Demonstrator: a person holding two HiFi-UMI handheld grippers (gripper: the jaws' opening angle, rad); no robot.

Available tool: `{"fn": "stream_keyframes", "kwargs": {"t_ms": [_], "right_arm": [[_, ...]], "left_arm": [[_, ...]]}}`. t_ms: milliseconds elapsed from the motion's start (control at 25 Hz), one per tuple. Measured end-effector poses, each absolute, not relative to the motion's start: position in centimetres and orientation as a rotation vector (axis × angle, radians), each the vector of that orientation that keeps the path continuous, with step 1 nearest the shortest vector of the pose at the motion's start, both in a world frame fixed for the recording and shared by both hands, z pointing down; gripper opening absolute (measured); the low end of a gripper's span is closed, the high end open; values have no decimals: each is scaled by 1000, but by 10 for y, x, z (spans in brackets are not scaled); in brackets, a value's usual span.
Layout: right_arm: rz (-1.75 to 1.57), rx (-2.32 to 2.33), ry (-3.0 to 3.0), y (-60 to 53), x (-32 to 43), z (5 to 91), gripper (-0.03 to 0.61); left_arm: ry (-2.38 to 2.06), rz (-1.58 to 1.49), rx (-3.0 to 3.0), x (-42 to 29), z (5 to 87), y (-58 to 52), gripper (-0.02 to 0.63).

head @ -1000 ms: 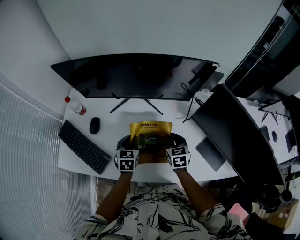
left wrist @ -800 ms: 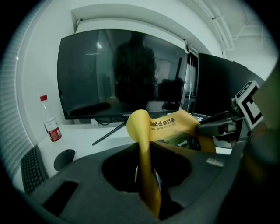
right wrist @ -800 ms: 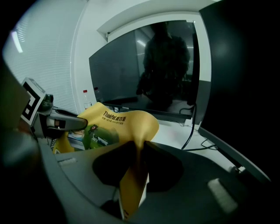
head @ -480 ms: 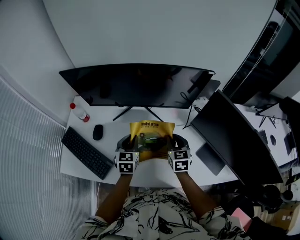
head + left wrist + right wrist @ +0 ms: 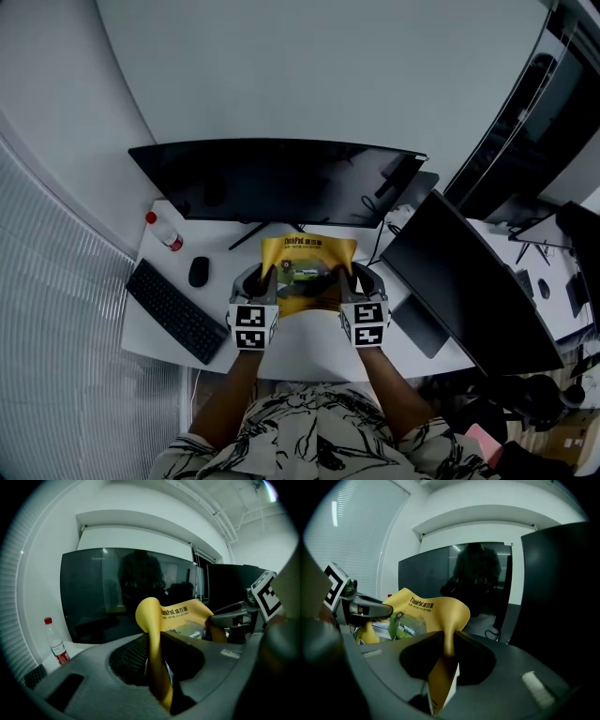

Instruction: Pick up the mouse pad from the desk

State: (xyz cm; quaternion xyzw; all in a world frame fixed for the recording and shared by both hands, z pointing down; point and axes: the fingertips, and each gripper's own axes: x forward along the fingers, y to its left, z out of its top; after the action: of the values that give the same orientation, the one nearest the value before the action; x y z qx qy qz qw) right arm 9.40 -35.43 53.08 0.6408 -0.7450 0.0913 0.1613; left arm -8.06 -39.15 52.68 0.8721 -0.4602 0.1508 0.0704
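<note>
- Left hand-held gripper point(image 5: 262, 284) is out in front of the person, over the middle of the table point(image 5: 305, 349), marker cube facing up, nose tipped slightly down towards the far side.
- Its jaws are nearly together, pinched on the left edge of the yellow mouse pad point(image 5: 307, 258). In the left gripper view the edge runs straight up through the gap and curls over at the top.
- Right hand-held gripper point(image 5: 349, 281) is level with it, just to the right, in the same low-nosed tilt, cube up.
- Its jaws are clamped on the right edge of the pad. The right gripper view shows the yellow sheet squeezed between them and flaring out above.
- Both forearms reach forward from a patterned shirt point(image 5: 309, 436), angling in a little from the elbows, left forearm point(image 5: 234, 389) and right forearm point(image 5: 389, 394) nearly mirror images.
- The mouse pad hangs between the two grippers, printed face up, its far edge towards the curved monitor point(image 5: 281, 178). It is off the table surface, bowed between the two grips.
- On the left of the table sit a black keyboard point(image 5: 175, 311), a black mouse point(image 5: 198, 272) and a red-capped bottle point(image 5: 163, 232), all well apart from the pad.
- A second dark monitor point(image 5: 469, 281) stands to the right.
</note>
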Motion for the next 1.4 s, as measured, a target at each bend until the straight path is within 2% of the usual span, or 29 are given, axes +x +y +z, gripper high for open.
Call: {"fn": "stream_keyframes", "kwargs": {"t_ms": [1400], "right_arm": [[-145,1996,-2257,-327,99,381,89]], "left_arm": [[-1491,41,2879,-76,380,-375,78]]}}
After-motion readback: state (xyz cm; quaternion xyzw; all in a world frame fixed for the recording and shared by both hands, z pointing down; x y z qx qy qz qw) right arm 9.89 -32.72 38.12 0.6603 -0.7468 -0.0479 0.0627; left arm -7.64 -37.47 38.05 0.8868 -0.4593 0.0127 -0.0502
